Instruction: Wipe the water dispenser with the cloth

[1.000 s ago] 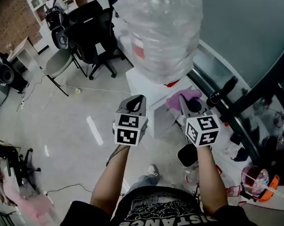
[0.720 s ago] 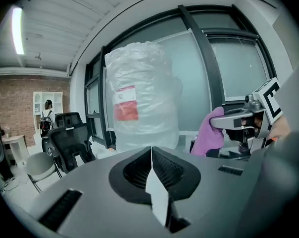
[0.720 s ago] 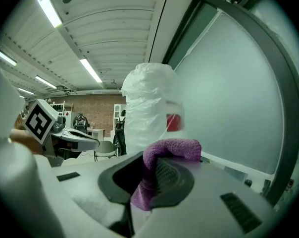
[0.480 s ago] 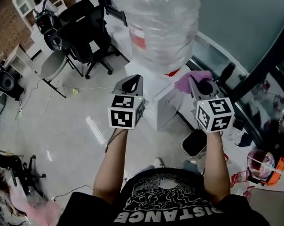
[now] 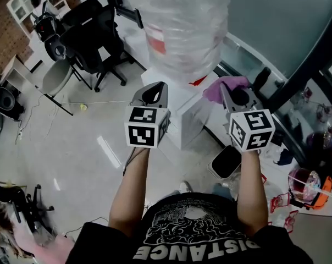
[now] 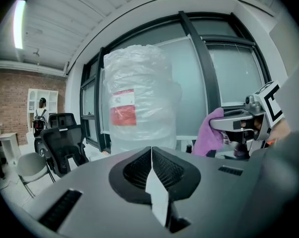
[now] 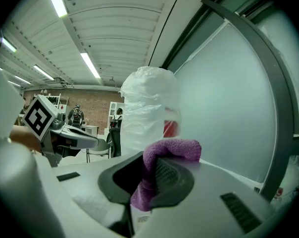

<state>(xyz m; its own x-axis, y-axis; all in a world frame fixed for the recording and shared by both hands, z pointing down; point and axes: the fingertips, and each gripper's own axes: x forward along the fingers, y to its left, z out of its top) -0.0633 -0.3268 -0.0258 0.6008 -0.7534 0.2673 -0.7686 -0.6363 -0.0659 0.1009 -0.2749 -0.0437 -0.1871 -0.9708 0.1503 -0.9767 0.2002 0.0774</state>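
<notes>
Risk: cloth (image 7: 172,150) pinched by one fold in right gripper (image 7: 150,168) could slip against the water dispenser (image 5: 182,113); left gripper (image 6: 151,155) closed, empty.

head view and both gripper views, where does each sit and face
Head view: on the head, steeply down at the water dispenser; forearms, left gripper, right gripper show.
Left gripper view: on that gripper, along its shut jaws toward the bottle.
Right gripper view: on that gripper, toward the bottle past jaws shut on the purple cloth.
Shared: both gripper views show the bottle and the other gripper.
</notes>
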